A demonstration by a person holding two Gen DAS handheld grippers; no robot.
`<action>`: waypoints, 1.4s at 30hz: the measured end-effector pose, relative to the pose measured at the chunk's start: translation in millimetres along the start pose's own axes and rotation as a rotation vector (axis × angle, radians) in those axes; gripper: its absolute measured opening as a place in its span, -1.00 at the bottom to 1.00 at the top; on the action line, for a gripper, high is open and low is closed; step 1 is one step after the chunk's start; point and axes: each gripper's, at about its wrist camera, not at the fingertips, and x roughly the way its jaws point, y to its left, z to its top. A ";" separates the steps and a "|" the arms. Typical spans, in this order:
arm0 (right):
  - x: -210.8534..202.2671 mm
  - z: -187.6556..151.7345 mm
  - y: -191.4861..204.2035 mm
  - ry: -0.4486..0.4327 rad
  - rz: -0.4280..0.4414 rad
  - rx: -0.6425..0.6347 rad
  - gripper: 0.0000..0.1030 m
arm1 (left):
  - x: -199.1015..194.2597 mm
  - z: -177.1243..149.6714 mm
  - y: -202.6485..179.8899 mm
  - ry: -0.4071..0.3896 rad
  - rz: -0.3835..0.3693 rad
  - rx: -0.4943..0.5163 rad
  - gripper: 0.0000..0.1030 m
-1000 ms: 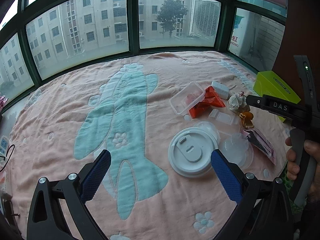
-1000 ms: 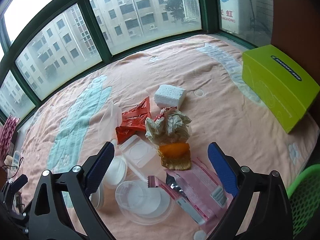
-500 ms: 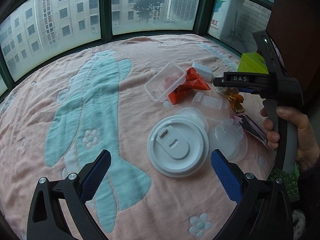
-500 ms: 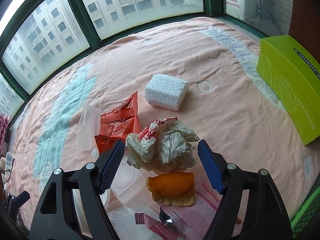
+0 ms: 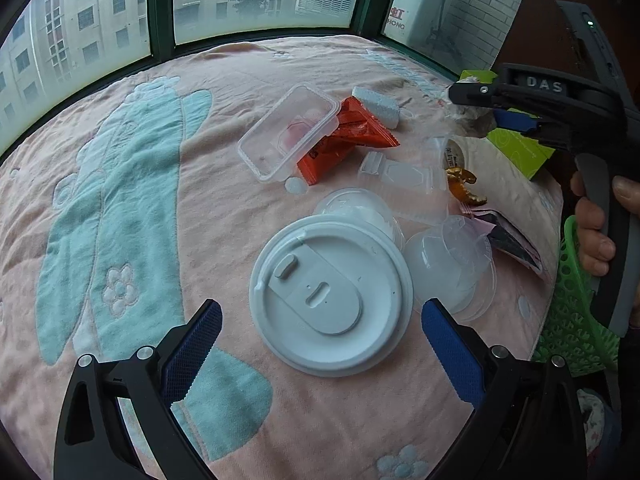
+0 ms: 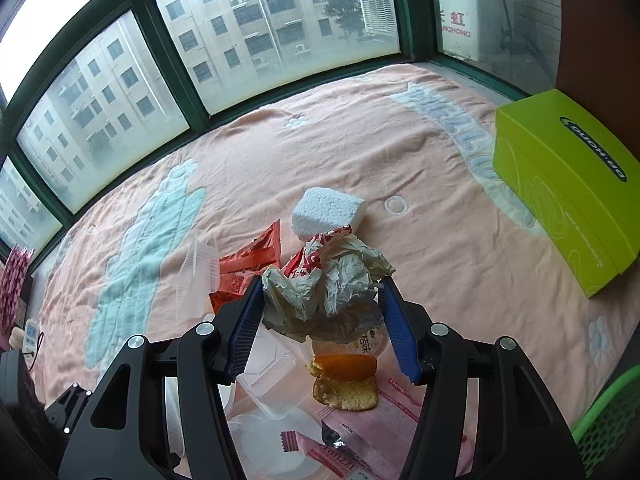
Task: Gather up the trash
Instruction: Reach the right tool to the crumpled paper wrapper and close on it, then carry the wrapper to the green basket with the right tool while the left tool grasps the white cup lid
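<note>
Wrapper (image 6: 328, 284) — seemingly pinched — between right gripper (image 6: 322, 320) pads

Soft window (image 6: 280, 36) daylight, sharp, fisheye-bent edges

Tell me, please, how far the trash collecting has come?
Nothing looks binned yet. The right claw is shut on the crumpled paper. The open left claw faces the white lid. The orange wrapper, foam block and clear tray remain.
</note>
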 end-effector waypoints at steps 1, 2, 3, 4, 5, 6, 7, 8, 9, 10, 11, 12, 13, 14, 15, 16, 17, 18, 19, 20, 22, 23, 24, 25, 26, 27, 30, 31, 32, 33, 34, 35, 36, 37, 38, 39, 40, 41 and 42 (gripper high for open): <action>-5.9 -0.4 -1.9 -0.007 0.002 0.007 0.13 | 0.8 0.1 1.7 0.002 -0.010 -0.011 0.88; -11.1 -0.7 -2.7 -0.014 0.009 0.014 0.13 | 1.7 0.3 4.2 0.006 -0.023 -0.025 0.88; -17.1 -1.9 -3.6 -0.023 0.013 0.018 0.12 | 2.8 0.5 6.2 0.007 -0.036 -0.036 0.88; -23.0 -3.2 -4.5 -0.030 0.013 0.019 0.12 | 4.1 0.5 7.9 0.009 -0.043 -0.041 0.88; -28.6 -4.8 -4.7 -0.035 0.011 0.018 0.12 | 5.1 0.3 8.8 0.011 -0.044 -0.044 0.88; -34.0 -6.6 -5.5 -0.041 0.010 0.017 0.12 | 6.3 0.4 9.5 0.012 -0.049 -0.045 0.88; -40.1 -9.3 -6.0 -0.046 0.011 0.016 0.13 | 7.5 0.4 10.0 0.013 -0.061 -0.045 0.88; -46.1 -12.5 -6.3 -0.052 0.010 0.015 0.13 | 8.4 0.3 10.3 0.015 -0.069 -0.046 0.88; -52.1 -16.1 -6.4 -0.058 0.007 0.013 0.13 | 8.6 0.0 9.7 0.015 -0.073 -0.048 0.88; -57.6 -19.1 -7.2 -0.063 0.005 0.015 0.13 | 9.2 -0.2 9.9 0.015 -0.080 -0.050 0.88; -63.7 -22.9 -8.4 -0.069 0.006 0.017 0.13 | 10.1 -0.2 9.9 0.016 -0.084 -0.052 0.88; -70.0 -27.0 -9.7 -0.076 0.004 0.018 0.13 | 10.8 -0.2 9.8 0.015 -0.087 -0.051 0.87; -76.5 -31.5 -11.1 -0.084 -0.003 0.017 0.13 | 11.5 -0.5 9.7 0.014 -0.088 -0.051 0.87; -82.8 -36.3 -12.5 -0.091 -0.012 0.016 0.13 | 12.0 -0.5 9.3 0.013 -0.088 -0.052 0.86; -88.6 -40.6 -14.7 -0.097 -0.017 0.017 0.13 | 12.4 -0.7 9.5 0.012 -0.090 -0.053 0.85; -94.0 -44.9 -16.3 -0.101 -0.019 0.022 0.13 | 12.9 -0.8 9.1 0.012 -0.097 -0.053 0.82; -99.5 -49.6 -18.8 -0.105 -0.022 0.028 0.13 | 13.6 -1.1 8.4 0.012 -0.101 -0.053 0.75; -104.7 -53.7 -21.5 -0.109 -0.027 0.034 0.13 | 13.8 -1.2 7.9 0.015 -0.106 -0.053 0.67; -109.8 -57.9 -24.3 -0.113 -0.034 0.038 0.13 | 12.3 -1.3 7.7 0.009 -0.108 -0.054 0.62; -114.6 -62.1 -26.4 -0.118 -0.043 0.039 0.13 | 11.1 -1.2 7.4 0.006 -0.107 -0.053 0.62; -122.9 -70.0 -31.6 -0.126 -0.066 0.043 0.13 | 8.2 -2.1 7.3 0.001 -0.100 -0.057 0.62; -127.3 -74.0 -34.5 -0.129 -0.073 0.050 0.13 | 5.7 -2.8 7.3 -0.003 -0.104 -0.061 0.62; -131.9 -78.8 -38.3 -0.131 -0.075 0.058 0.13 | 2.6 -3.5 6.9 -0.010 -0.107 -0.060 0.61; -135.5 -82.9 -41.4 -0.129 -0.077 0.063 0.13 | -1.0 -4.2 6.3 -0.016 -0.103 -0.058 0.61; -138.9 -87.3 -44.3 -0.128 -0.085 0.068 0.13 | -5.4 -4.8 5.3 -0.023 -0.097 -0.057 0.61; -142.2 -91.9 -46.9 -0.129 -0.094 0.073 0.13 | -10.3 -5.5 4.6 -0.032 -0.101 -0.057 0.61; -152.6 -105.4 -57.3 -0.129 -0.127 0.087 0.13 | -28.0 -6.1 -0.4 -0.062 -0.107 -0.053 0.61; -155.9 -109.7 -60.6 -0.130 -0.142 0.090 0.13 | -34.5 -5.7 -3.4 -0.074 -0.109 -0.047 0.61; -159.0 -114.5 -63.6 -0.129 -0.152 0.093 0.13 | -41.4 -5.2 -7.2 -0.088 -0.113 -0.040 0.61; -161.8 -118.5 -66.4 -0.129 -0.162 0.095 0.13 | -47.3 -4.3 -11.4 -0.099 -0.118 -0.033 0.61; -165.2 -123.3 -69.5 -0.129 -0.175 0.095 0.14 | -52.5 -2.9 -16.8 -0.108 -0.123 -0.025 0.61; -167.7 -127.3 -71.9 -0.130 -0.190 0.093 0.14 | -57.2 -1.4 -22.4 -0.115 -0.129 -0.016 0.61; -170.1 -131.1 -74.5 -0.129 -0.200 0.093 0.15 | -61.7 0.1 -28.8 -0.124 -0.137 -0.005 0.61; -172.5 -134.7 -77.3 -0.128 -0.206 0.097 0.15 | -65.4 1.6 -35.7 -0.131 -0.145 0.007 0.61; -175.1 -138.4 -80.0 -0.128 -0.211 0.101 0.15 | -68.7 3.1 -42.9 -0.137 -0.154 0.018 0.61; -177.5 -141.9 -82.5 -0.126 -0.219 0.104 0.15 | -71.2 4.4 -49.5 -0.141 -0.164 0.029 0.61; -180.2 -145.2 -85.3 -0.126 -0.228 0.106 0.15 | -72.9 6.1 -56.5 -0.144 -0.175 0.040 0.61; -183.1 -148.3 -88.1 -0.127 -0.239 0.110 0.15 | -74.2 7.1 -63.6 -0.147 -0.184 0.053 0.61; -186.2 -151.4 -91.4 -0.129 -0.244 0.116 0.16 | -75.4 8.6 -71.9 -0.149 -0.191 0.068 0.61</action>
